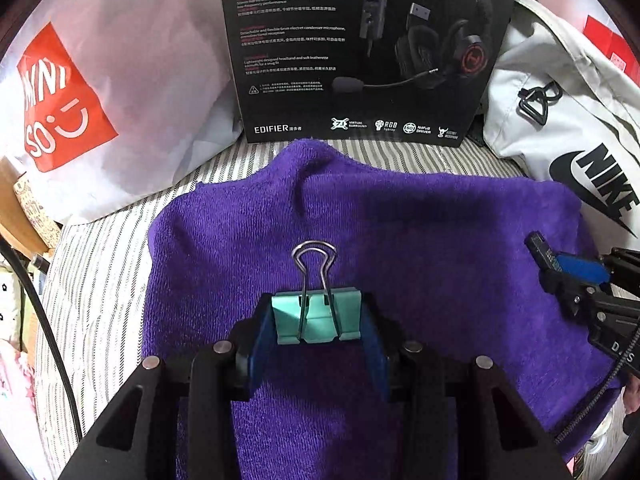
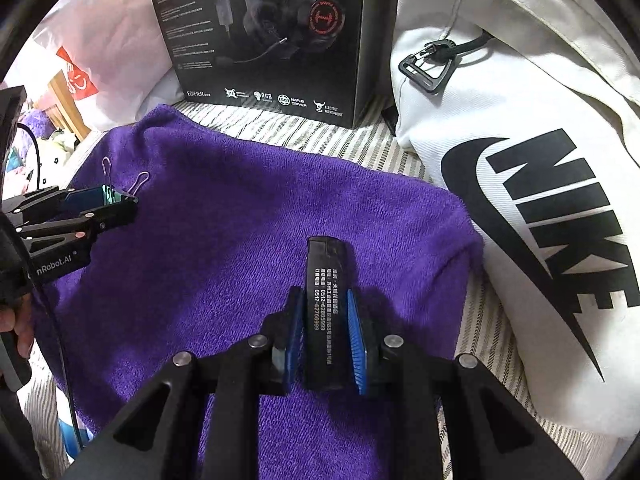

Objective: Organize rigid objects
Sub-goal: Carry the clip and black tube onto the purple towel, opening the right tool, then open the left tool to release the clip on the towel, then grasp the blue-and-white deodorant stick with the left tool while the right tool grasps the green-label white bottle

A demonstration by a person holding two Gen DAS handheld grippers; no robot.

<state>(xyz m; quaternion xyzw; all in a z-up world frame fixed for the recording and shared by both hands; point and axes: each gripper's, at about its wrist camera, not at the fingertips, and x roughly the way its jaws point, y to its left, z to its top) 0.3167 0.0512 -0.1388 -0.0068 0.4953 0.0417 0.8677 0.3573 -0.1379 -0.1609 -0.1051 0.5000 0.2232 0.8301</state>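
My left gripper (image 1: 318,316) is shut on a teal binder clip (image 1: 316,314) with silver wire handles, held just over the purple towel (image 1: 400,232). My right gripper (image 2: 325,320) is shut on a slim black lighter (image 2: 325,304) with white print, also over the towel (image 2: 240,220). In the left wrist view the right gripper (image 1: 560,268) shows at the right edge with the lighter (image 1: 540,250) sticking out. In the right wrist view the left gripper (image 2: 116,200) shows at the left with the clip (image 2: 109,194).
A black Edifier headset box (image 1: 360,52) stands behind the towel. A white Miniso bag (image 1: 80,100) lies to the left, a white Nike bag (image 2: 540,200) to the right. Striped bedding (image 1: 100,280) lies under the towel. A black cable (image 1: 40,312) runs down the left.
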